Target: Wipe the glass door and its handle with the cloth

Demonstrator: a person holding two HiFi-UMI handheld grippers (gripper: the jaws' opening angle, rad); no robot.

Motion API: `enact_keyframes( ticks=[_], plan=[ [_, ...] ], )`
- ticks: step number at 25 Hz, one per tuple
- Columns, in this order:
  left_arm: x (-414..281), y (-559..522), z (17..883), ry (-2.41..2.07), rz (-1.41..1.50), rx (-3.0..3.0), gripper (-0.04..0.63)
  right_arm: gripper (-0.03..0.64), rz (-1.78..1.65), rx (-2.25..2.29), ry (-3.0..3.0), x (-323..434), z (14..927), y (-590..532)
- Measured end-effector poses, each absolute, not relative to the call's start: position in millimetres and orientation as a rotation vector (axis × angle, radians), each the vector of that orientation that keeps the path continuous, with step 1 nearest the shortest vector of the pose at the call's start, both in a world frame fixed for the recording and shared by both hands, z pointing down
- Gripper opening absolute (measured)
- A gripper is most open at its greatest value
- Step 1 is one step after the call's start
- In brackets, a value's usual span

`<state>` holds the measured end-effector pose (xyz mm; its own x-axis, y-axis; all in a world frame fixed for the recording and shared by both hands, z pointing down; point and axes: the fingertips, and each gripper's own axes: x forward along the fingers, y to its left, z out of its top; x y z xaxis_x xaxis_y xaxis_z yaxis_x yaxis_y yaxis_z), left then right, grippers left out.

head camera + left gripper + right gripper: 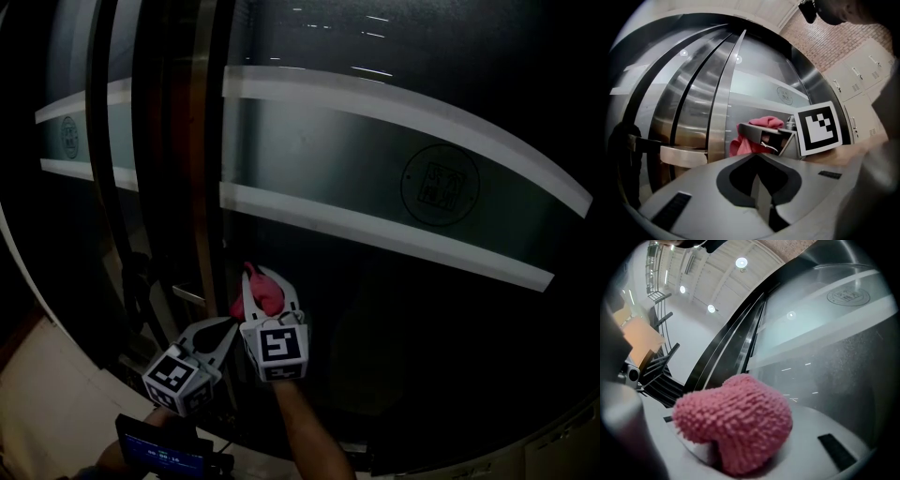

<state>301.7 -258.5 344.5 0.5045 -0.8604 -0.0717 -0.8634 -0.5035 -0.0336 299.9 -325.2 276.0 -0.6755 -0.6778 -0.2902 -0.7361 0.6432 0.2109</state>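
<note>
Nearest, at left, the left gripper point(756, 158) is clenched on nothing, near the door handle point(683, 154). Right of it, the right gripper point(263, 298) grasps the pink cloth point(736, 423) at the glass door point(403, 300). Wiping the glass seems in hand; the next move calls for pressing and sweeping, then the handle.

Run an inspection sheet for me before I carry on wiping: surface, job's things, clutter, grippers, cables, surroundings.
Surface: glass door, dark, crossed by two frosted bands; smears cannot be judged.
Job's things: pink cloth, bunched, close to the door's edge; contact with the glass cannot be told. Door handle, a metal bar, untouched.
Clutter: small device with a lit screen low in the head view.
Grippers: right hand-held gripper shut on the pink cloth; left hand-held gripper jaws together, empty, beside it.
Cables: nothing seen.
Surroundings: metal frame, lockers, brick wall.
</note>
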Motion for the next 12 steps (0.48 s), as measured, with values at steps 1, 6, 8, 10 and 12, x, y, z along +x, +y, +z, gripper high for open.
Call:
enact_keyframes(
  ticks=[1, 6, 8, 10, 12],
  plan=[
    [305, -259, 344, 1.521, 0.071, -2.673, 0.002, 0.049, 0.467, -1.173, 2.672, 305, 277, -326],
    [341, -268, 348, 1.415, 0.064, -2.703, 0.002, 0.049, 0.504, -1.274, 2.612, 360, 277, -327],
    [365, -271, 350, 1.361, 0.069, -2.733, 0.002, 0.049, 0.515, -1.344, 2.58, 394, 278, -328],
    [393, -271, 349, 1.311, 0.079, -2.779, 0.002, 0.049, 0.522, -1.424, 2.546, 433, 282, -330],
    [419, -272, 351, 1.257, 0.082, -2.805, 0.002, 0.049, 0.533, -1.487, 2.513, 470, 283, -329]
  ],
)
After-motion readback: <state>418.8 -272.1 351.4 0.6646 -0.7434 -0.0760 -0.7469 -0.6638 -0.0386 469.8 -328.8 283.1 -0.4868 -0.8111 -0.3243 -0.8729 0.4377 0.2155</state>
